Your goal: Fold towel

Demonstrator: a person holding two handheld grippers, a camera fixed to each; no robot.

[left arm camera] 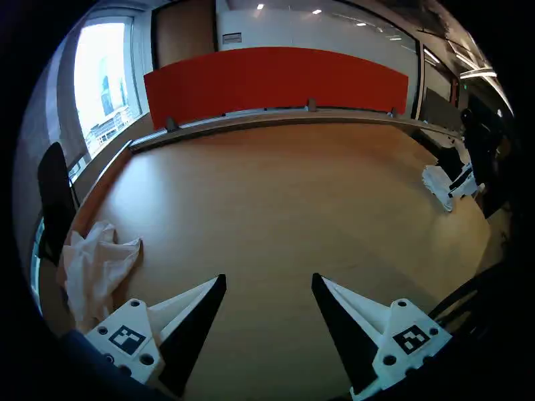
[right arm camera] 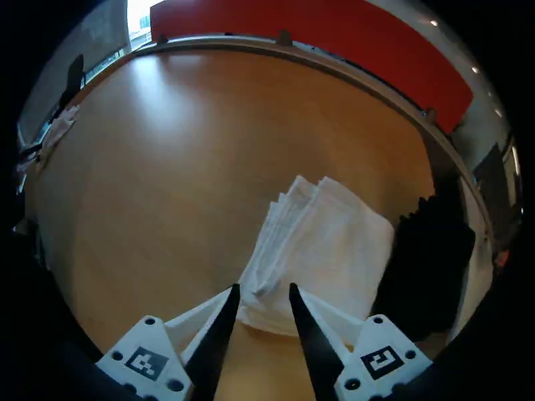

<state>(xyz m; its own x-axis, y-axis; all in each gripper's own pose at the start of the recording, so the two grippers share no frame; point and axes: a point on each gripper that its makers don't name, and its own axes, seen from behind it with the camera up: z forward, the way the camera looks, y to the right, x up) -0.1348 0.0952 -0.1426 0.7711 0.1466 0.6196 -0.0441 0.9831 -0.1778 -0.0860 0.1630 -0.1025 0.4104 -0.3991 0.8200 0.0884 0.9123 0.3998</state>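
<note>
Right fingers (right arm camera: 215,331) narrowly apart — at towel (right arm camera: 328,234) edge

Wooden table (left arm camera: 281,200), red partition (left arm camera: 274,83), bright window (left arm camera: 103,87)

No legible words, numbers or brand names. Each finger of my left gripper (left arm camera: 267,277) carries a square black-and-white coded marker (left arm camera: 127,338), a pattern of blocks without letters or digits; the fingers of my right gripper (right arm camera: 262,286) bear the same kind of marker (right arm camera: 379,361). A small pale plate (left arm camera: 232,38) on the far wall is too small to read
</note>
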